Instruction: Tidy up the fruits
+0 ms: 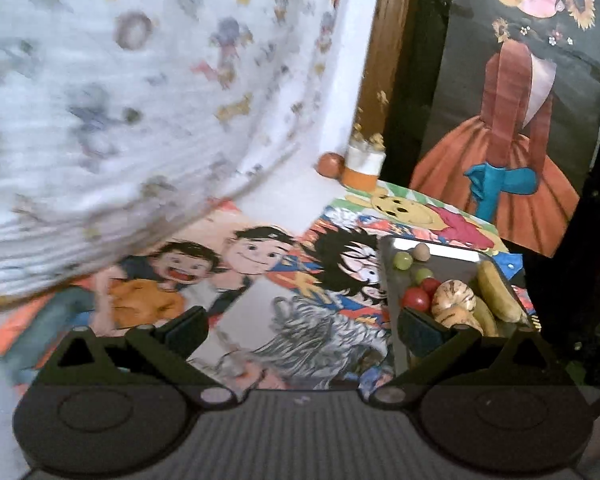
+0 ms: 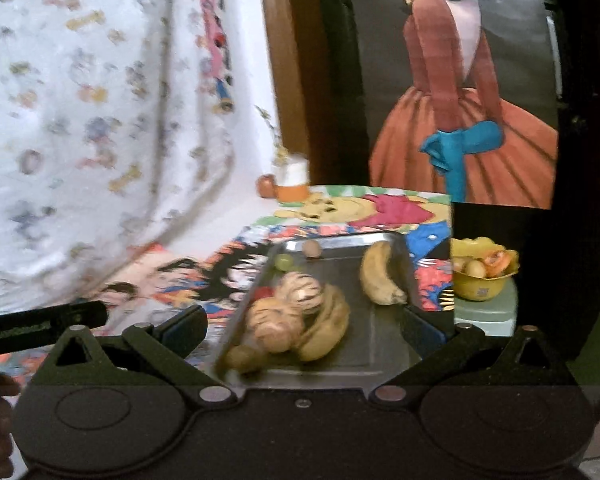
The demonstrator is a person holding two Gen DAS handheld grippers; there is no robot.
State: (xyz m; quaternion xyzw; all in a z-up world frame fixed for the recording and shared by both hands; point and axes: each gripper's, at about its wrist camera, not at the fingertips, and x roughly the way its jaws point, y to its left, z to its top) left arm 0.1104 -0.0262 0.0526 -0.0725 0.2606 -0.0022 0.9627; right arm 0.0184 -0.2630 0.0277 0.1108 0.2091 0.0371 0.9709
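Observation:
A metal tray (image 2: 364,340) lies on a cartoon-print cloth and holds fruit: two striped yellow melons (image 2: 300,292), a bunch of bananas (image 2: 328,332), a single banana (image 2: 378,276), a green grape (image 2: 284,261) and a small brown fruit (image 2: 312,249). In the left wrist view the tray (image 1: 452,258) is at the right, with red tomatoes (image 1: 416,300) beside the melons (image 1: 454,298). My right gripper (image 2: 304,326) is open and empty above the tray's near end. My left gripper (image 1: 300,326) is open and empty over the cloth, left of the tray.
A yellow bowl (image 2: 480,280) of fruit stands on a pale stool right of the table. An orange ball (image 1: 330,165) and a white-and-orange cup (image 1: 362,170) stand at the back. A patterned white curtain (image 1: 120,100) hangs at the left. A painted panel (image 1: 512,120) stands behind.

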